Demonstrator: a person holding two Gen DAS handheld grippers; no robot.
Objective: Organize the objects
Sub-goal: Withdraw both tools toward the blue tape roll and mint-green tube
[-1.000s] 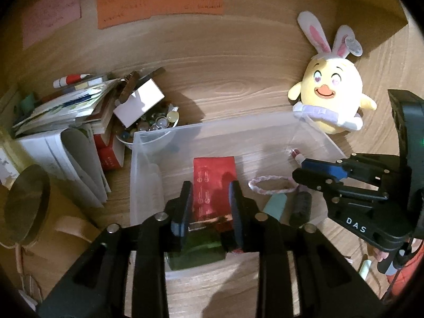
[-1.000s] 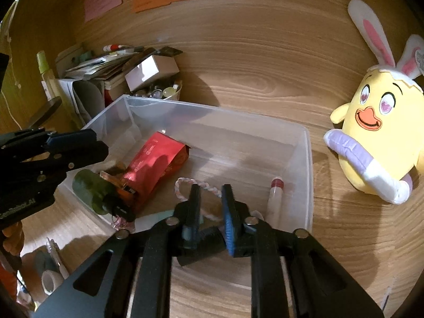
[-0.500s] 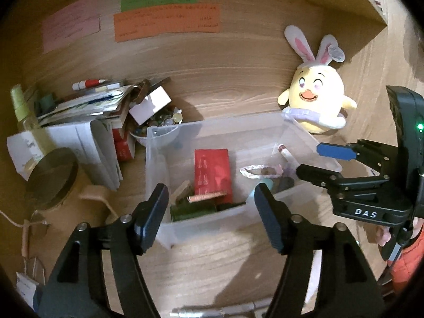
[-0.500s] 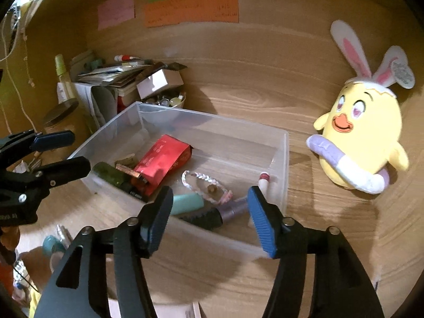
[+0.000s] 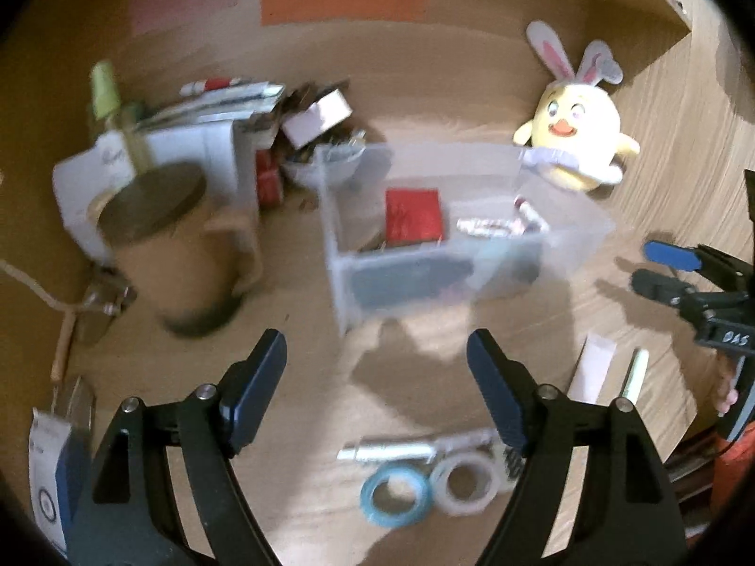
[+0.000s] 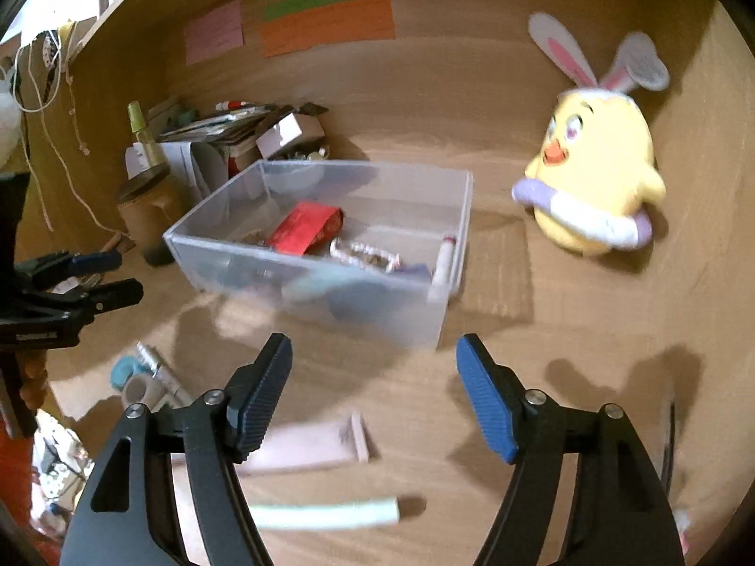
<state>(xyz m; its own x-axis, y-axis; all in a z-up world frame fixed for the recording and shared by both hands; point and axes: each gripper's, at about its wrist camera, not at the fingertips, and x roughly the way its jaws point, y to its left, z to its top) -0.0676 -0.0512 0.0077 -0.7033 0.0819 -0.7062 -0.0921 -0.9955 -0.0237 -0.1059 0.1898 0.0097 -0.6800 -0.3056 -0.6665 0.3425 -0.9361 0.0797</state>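
My left gripper (image 5: 376,379) and right gripper (image 6: 373,384) have just been opening; both sets of fingers stand apart with nothing between them. The clear bin (image 6: 302,264) sits on the desk (image 6: 542,339) beyond them, holding a red packet (image 6: 304,231).

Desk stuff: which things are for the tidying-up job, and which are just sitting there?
For the job: clear box, red packet inside it, pink tube, pale green stick, blue tape roll, white tape roll.

Just sitting there: bunny chick toy, stack of papers, sticky notes.
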